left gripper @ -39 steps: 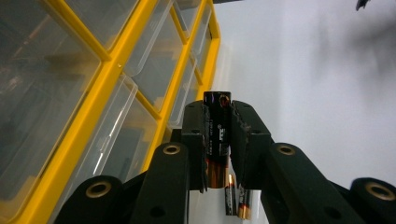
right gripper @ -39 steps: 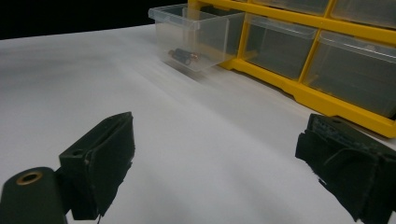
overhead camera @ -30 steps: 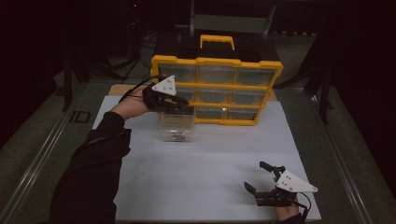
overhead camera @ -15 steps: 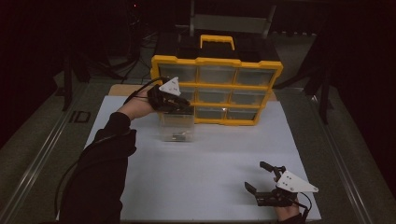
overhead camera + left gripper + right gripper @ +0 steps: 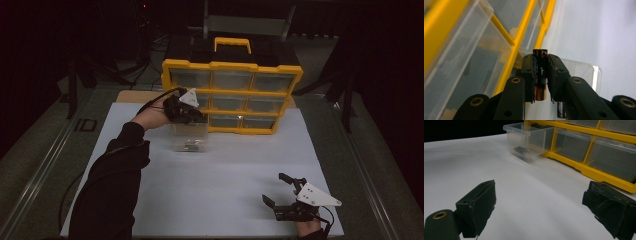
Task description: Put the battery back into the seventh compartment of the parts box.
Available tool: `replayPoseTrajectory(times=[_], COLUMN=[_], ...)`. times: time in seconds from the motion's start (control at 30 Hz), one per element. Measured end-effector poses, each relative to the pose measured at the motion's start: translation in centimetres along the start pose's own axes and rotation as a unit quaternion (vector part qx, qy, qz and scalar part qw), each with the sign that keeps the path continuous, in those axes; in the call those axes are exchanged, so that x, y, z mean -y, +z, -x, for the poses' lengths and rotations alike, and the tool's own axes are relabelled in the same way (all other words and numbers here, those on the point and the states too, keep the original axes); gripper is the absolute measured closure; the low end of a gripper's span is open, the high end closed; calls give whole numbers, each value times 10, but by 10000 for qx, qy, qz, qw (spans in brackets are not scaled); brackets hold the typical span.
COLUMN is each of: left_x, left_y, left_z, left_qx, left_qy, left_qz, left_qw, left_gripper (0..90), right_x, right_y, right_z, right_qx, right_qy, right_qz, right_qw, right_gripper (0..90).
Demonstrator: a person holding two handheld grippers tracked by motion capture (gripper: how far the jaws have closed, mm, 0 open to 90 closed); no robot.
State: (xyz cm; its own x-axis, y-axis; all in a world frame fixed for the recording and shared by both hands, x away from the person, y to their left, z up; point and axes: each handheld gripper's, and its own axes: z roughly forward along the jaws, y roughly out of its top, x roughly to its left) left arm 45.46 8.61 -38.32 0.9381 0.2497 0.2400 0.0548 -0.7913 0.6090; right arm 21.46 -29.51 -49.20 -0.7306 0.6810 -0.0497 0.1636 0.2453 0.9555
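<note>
A black battery (image 5: 540,75) with a copper-coloured end sits clamped upright between the pads of the left hand-held gripper (image 5: 540,75), directly above a clear plastic bin (image 5: 189,136). In the high view that left hand-held gripper (image 5: 186,111) hangs over the bin's back edge, just in front of the yellow drawer organizer (image 5: 232,95). At least one more battery (image 5: 522,150) lies on the bin's floor. The bin stands on the white sheet (image 5: 230,170) that covers the desk, touching or nearly touching the organizer's lower left drawers. Well apart, near the sheet's front right corner, the right hand-held gripper (image 5: 280,189) rests low with its jaws spread wide and nothing between them.
</note>
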Motion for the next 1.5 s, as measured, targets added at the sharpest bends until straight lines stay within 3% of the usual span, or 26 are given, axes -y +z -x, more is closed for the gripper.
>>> replayPoseTrajectory(times=[0.37, 0.53, 0.63, 1.0, 1.13, 1.3, 1.5], left_x=[6, 6, 5, 3, 5, 5, 5], left_y=[15, 19, 22, 31, 27, 17, 2], left_z=[6, 6, 7, 10, 9, 9, 9], left_qx=[162, 204, 185, 175, 276, 130, 122], left_qy=[96, -35, -41, -13, 8, 10, -188], left_qz=[-638, -959, -1227, -1663, -1534, -1262, -865], left_qw=[9978, 9952, 9923, 9859, 9878, 9919, 9960], left_gripper=[753, 753, 753, 752, 751, 742, 569], right_x=[0, 0, 0, 0, 0, 0, 0], right_y=[0, 0, 1, 1, 0, 1, -1], right_z=[0, 0, 0, 0, 1, 1, 1], right_qx=[-6, -6, 1, 33, 55, 45, 69], right_qy=[5, -5, 0, 4, 14, 14, 6], right_qz=[-1, -7, -14, -38, -24, -35, -14], right_qw=[10000, 10000, 10000, 10000, 10000, 10000, 10000], right_gripper=[92, 92, 92, 92, 92, 92, 92])
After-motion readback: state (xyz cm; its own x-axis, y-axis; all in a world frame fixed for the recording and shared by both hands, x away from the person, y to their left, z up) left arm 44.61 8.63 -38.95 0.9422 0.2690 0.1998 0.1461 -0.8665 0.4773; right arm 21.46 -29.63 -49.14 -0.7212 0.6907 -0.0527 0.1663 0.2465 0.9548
